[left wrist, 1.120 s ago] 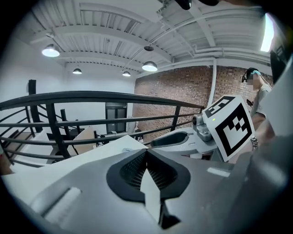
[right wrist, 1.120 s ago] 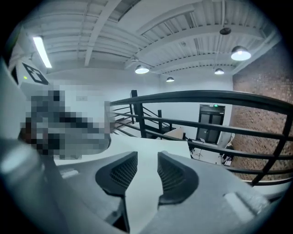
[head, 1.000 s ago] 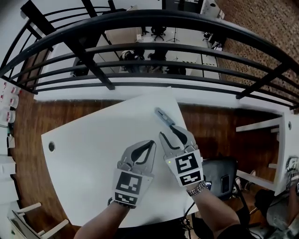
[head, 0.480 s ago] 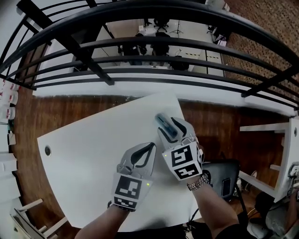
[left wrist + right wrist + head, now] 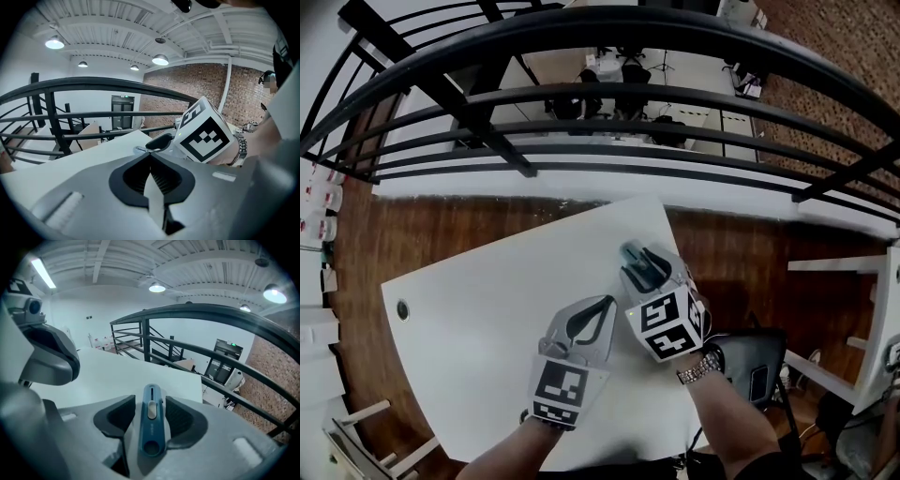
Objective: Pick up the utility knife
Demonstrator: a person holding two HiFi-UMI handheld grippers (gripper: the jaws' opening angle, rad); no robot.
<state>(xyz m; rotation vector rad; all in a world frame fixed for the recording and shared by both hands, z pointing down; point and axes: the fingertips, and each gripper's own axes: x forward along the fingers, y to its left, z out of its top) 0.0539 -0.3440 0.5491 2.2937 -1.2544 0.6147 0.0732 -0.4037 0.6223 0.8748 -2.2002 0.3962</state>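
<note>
the utility knife (image 5: 151,427) is slim and blue, with a pale slider and a round hole at its near end; it lies flat on the white table (image 5: 478,319), lengthwise between the parted jaws of the right gripper (image 5: 150,401), not clamped; its slotted end points toward the table's far right corner; bare tabletop spreads left; the left gripper (image 5: 602,305), jaws together, sits just beside.

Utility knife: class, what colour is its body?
The utility knife is blue, with a pale slider button; the right gripper view shows it best.
</note>
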